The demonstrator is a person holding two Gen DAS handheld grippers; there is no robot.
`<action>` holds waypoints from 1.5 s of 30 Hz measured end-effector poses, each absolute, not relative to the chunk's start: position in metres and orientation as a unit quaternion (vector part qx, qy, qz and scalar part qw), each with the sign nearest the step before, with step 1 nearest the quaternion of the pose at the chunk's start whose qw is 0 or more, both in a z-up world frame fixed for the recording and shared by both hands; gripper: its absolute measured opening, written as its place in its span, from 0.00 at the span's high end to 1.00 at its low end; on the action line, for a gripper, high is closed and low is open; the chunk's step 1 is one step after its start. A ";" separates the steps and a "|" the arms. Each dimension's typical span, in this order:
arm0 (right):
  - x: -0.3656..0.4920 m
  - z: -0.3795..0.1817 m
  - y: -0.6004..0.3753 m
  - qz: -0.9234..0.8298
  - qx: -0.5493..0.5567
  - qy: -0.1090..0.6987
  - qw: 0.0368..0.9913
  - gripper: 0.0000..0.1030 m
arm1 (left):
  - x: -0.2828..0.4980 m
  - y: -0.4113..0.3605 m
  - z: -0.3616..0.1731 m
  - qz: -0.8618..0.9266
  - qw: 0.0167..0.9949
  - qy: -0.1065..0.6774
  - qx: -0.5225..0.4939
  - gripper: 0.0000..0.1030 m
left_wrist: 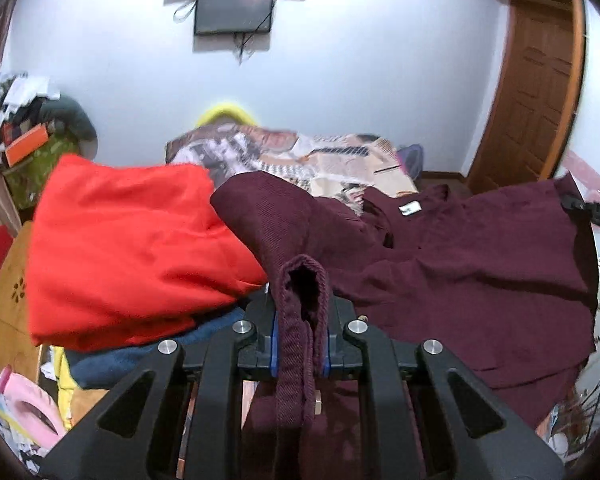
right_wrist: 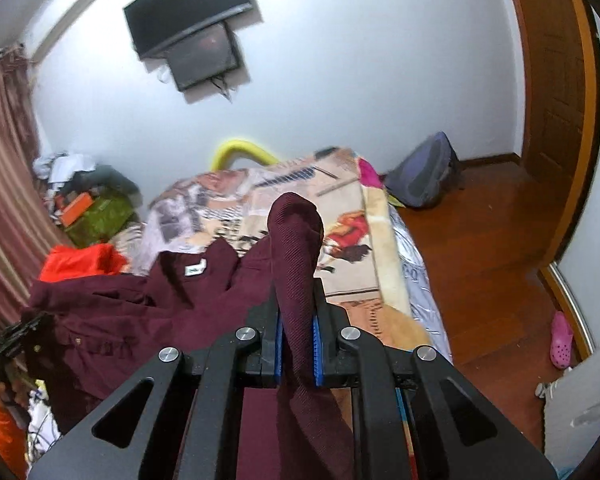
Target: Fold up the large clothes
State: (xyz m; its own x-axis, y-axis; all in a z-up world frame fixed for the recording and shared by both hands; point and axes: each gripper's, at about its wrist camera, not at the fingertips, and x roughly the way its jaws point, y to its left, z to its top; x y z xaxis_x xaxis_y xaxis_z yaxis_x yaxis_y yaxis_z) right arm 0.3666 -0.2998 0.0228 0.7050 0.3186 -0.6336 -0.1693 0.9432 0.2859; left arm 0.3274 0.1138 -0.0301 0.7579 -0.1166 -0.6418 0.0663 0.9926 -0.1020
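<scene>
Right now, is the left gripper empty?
No, the left gripper is clamped on a ribbed edge of the maroon garment.

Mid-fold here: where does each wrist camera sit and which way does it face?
Left wrist: on the left gripper, facing the white wall; its jaws clamp the ribbed maroon shirt, orange folded garment at left; the right gripper shows at the right edge.
Right wrist: on the right gripper, clamping the same shirt, over the patterned bedspread.
Shared: shirt, wall-mounted black television, wooden door.
</scene>
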 end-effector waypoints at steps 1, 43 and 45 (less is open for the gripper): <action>0.371 0.016 -0.300 0.129 0.103 0.369 0.915 0.91 | 0.335 0.116 -0.036 -0.045 0.934 0.353 -0.041 0.86; 0.258 -0.033 -0.310 0.093 0.005 0.424 0.901 0.38 | 0.268 0.159 -0.112 0.045 0.893 0.444 -0.064 0.31; 0.247 -0.037 -0.310 0.092 0.007 0.428 0.899 0.38 | 0.255 0.160 -0.120 0.038 0.888 0.453 -0.071 0.31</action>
